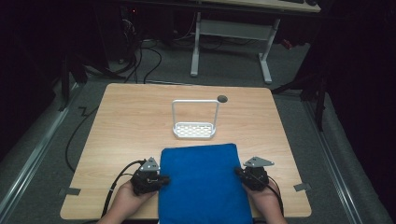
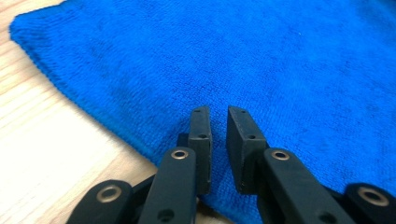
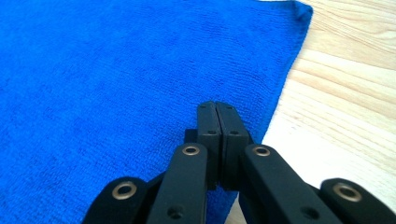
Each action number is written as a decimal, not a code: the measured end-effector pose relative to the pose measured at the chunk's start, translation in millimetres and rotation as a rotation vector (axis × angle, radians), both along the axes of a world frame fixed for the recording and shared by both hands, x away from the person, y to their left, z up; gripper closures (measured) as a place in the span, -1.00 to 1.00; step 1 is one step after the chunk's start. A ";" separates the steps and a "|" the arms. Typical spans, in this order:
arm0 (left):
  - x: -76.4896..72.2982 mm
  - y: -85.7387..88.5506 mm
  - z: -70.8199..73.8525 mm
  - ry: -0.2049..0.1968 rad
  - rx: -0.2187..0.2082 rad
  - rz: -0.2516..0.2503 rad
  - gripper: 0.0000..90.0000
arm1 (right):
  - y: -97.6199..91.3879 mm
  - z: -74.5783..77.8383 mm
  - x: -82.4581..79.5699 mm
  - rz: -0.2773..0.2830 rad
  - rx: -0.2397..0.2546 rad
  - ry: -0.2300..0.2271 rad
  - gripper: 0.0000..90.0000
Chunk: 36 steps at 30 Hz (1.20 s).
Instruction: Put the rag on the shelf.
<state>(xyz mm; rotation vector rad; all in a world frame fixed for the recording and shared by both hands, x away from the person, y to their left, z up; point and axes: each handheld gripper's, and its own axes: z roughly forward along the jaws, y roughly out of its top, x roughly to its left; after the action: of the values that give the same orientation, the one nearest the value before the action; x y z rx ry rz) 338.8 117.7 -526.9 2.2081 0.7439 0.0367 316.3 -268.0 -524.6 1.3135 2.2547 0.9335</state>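
Note:
A blue towel (image 1: 203, 182) lies flat on the near half of the wooden table (image 1: 126, 116) and hangs over its front edge. My left gripper (image 1: 166, 178) rests at the towel's left edge. In the left gripper view, the left gripper (image 2: 218, 112) has its jaws a narrow gap apart above the blue towel (image 2: 210, 56), with nothing between them. My right gripper (image 1: 238, 171) sits at the towel's right edge. In the right gripper view, the right gripper (image 3: 217, 106) has its jaws pressed together over the blue towel (image 3: 116, 70) near its border, and no fabric shows between them.
A white wire rack (image 1: 194, 130) with a tall handle stands just beyond the towel, mid-table. A round cable hole (image 1: 222, 98) sits behind it. Tape marks lie at the near left (image 1: 70, 191) and near right (image 1: 302, 187) corners. Another desk's legs stand farther back.

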 end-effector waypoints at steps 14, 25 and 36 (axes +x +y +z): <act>19.9 35.2 7.7 -0.010 -0.104 0.246 0.53 | 2.0 5.2 -0.3 0.070 0.053 -0.039 0.71; 70.0 18.6 1.7 -0.037 -0.058 0.381 0.33 | -4.4 4.6 1.6 0.065 0.085 -0.040 0.57; 77.2 1.2 -5.7 -0.085 0.002 0.367 0.75 | -6.2 2.1 3.8 0.045 0.084 -0.057 0.43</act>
<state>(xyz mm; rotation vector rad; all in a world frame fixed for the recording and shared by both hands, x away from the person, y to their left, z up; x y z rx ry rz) 416.0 118.9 -532.6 2.0315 1.0901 0.3118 320.2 -274.2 -522.6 1.2591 2.2323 1.0781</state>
